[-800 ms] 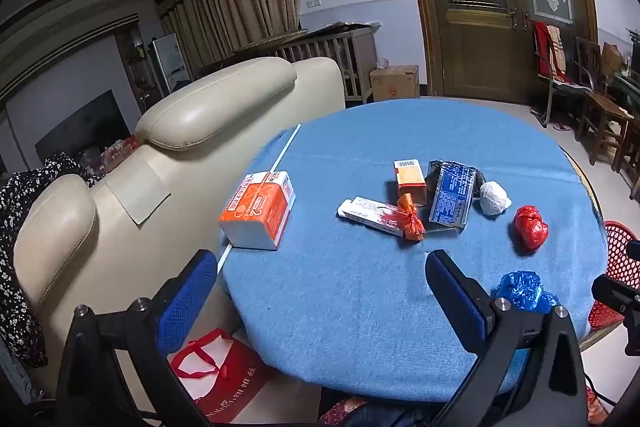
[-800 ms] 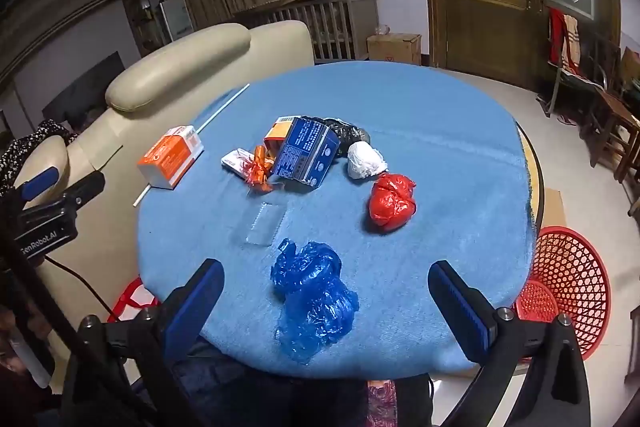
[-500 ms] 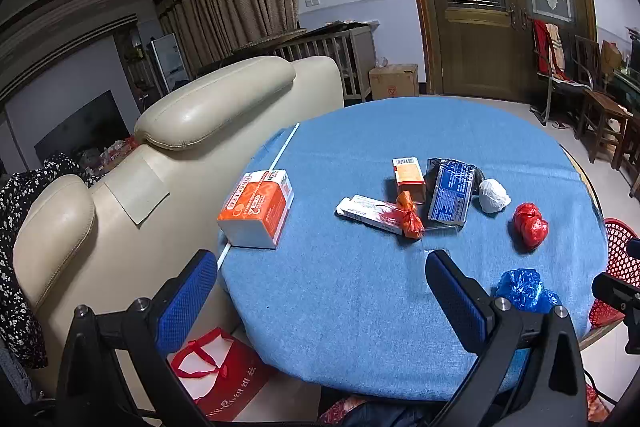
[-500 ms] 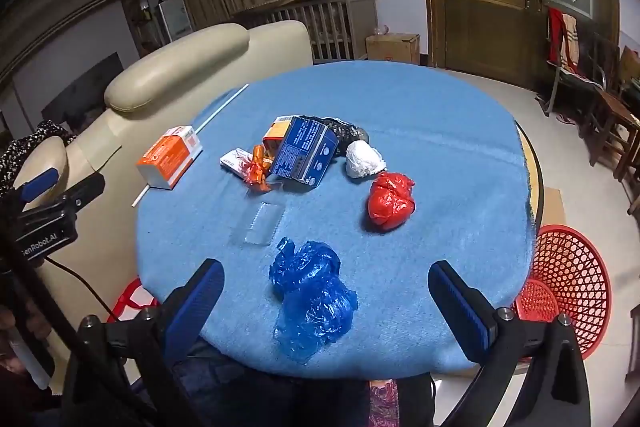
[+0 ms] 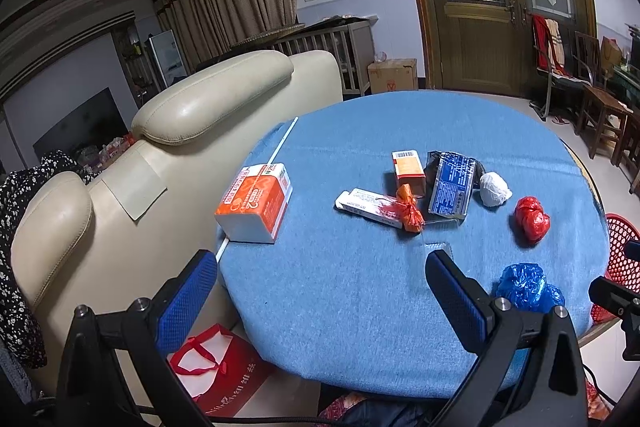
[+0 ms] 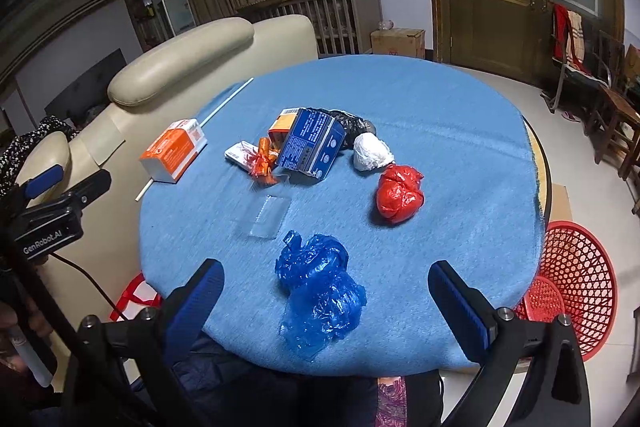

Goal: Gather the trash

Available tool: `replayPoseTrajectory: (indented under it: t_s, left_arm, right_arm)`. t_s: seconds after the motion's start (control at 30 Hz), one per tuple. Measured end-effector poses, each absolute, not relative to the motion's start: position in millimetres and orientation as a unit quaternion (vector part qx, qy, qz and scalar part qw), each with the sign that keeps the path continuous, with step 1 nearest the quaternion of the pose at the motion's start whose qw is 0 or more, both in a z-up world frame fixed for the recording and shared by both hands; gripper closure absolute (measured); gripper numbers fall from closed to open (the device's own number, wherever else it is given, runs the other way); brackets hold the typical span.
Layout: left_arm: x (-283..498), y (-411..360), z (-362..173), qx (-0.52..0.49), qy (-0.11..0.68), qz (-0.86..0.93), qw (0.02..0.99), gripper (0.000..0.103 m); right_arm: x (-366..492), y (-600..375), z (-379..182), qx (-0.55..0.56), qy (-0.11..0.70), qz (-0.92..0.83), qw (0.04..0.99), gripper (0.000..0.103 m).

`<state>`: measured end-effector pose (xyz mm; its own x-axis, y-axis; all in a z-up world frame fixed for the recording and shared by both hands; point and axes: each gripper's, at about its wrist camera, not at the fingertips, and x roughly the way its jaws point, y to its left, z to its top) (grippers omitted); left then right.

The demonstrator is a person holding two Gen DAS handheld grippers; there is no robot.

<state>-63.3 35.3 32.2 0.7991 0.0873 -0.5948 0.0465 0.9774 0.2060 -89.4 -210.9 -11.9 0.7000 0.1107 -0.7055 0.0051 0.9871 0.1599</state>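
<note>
Nothing on the table has moved since the earlier frames, and both tongs hang in much the same place above its near edge.

Left wrist view: the left tongs (image 5: 320,287) stand wide with nothing between their blue pads, over the blue-clothed table (image 5: 360,307). An orange-and-white carton (image 5: 256,203) lies near the left edge, touching a thin white stick (image 5: 280,143). Toward the middle lie a flat white packet (image 5: 364,205), a knotted orange wrapper (image 5: 410,211), a small orange box (image 5: 408,169) and a blue box (image 5: 452,187), clustered close together. To their right sit a white wad (image 5: 494,189), a crumpled red bag (image 5: 531,219) and, nearest, a crumpled blue bag (image 5: 524,285). A cream sofa (image 5: 180,115) stands beside the table.

Right wrist view: the right tongs (image 6: 326,301) are likewise wide and empty, with the blue bag (image 6: 320,287) lying on the table between and just beyond the pads, untouched. A clear plastic piece (image 6: 266,215) lies just behind it. A red mesh basket (image 6: 576,279) stands on the floor at the table's right.
</note>
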Motion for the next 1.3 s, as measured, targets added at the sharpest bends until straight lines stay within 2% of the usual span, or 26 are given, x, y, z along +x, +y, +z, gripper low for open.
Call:
replayPoseTrajectory:
  t_s: [0.8,0.93,1.17,1.2,1.3]
  left_arm:
    - [-61.3,35.8,25.3,0.108,0.325,0.010,0.939,0.000]
    - [-59.0,35.9,22.4,0.109,0.328,0.011,0.938,0.000]
    - [-46.2,38.0,8.4,0.106,0.349,0.008,0.931,0.000]
    - [-40.7,40.4,3.8,0.101,0.359,0.006,0.928,0.000]
    - [-26.5,44.2,-9.0,0.093,0.379,0.001,0.921,0.000]
  right_arm:
    - [-85.9,-209.8,-14.6,0.073,0.394,0.030,0.916,0.000]
    - [-85.5,-205.9,-22.1,0.077,0.376,0.034,0.923,0.000]
    - [-71.8,-207.3,-36.3,0.102,0.409,0.056,0.905,0.000]
    - [-68.9,-207.8,-39.2,0.107,0.415,0.061,0.902,0.001]
    - [-55.7,-208.5,-52.0,0.111,0.431,0.070,0.893,0.011]
